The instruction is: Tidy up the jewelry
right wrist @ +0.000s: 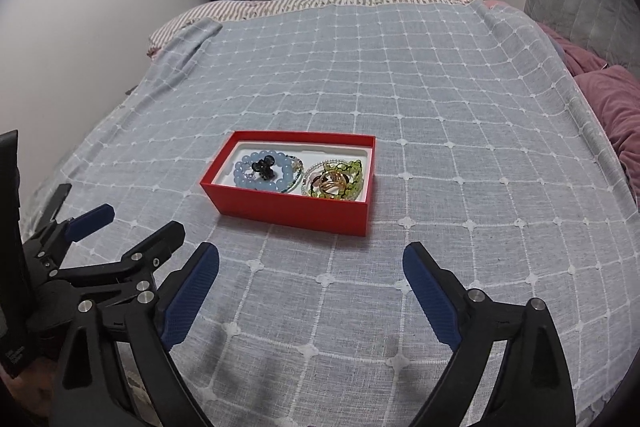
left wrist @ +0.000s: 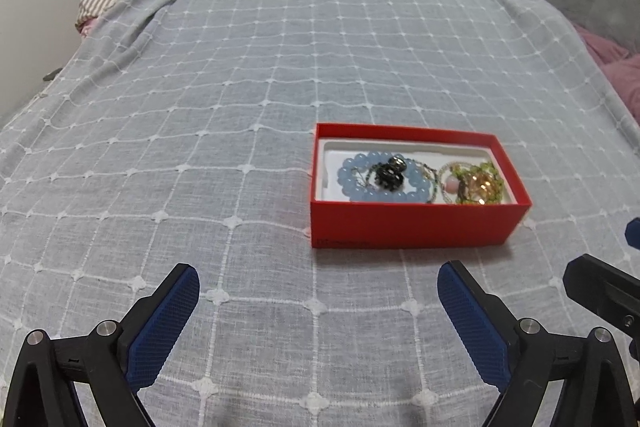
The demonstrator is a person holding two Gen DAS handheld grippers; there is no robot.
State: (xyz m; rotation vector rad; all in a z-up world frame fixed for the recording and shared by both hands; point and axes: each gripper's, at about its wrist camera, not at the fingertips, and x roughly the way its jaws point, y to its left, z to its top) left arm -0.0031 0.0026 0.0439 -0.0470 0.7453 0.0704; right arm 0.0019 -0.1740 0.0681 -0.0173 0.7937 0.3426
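Jewelry (right wrist: 298, 173) lies gathered inside the red box (right wrist: 288, 213) at frame centre on the bed (right wrist: 440, 107); none remains loose outside. Left tongs (left wrist: 318, 291) and right tongs (right wrist: 310, 267) stand wide open, empty. Task appears essentially complete.

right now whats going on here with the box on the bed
A person holds a two-finger gripper in each hand over a bed covered with a blue checked cloth. Both the left gripper and the right gripper are open and hold nothing. Ahead of them sits an open red box with jewelry already in it: a blue bead bracelet with a dark piece on top on one side, and a green bead bracelet tangled with gold-coloured pieces on the other. Nothing is being touched.
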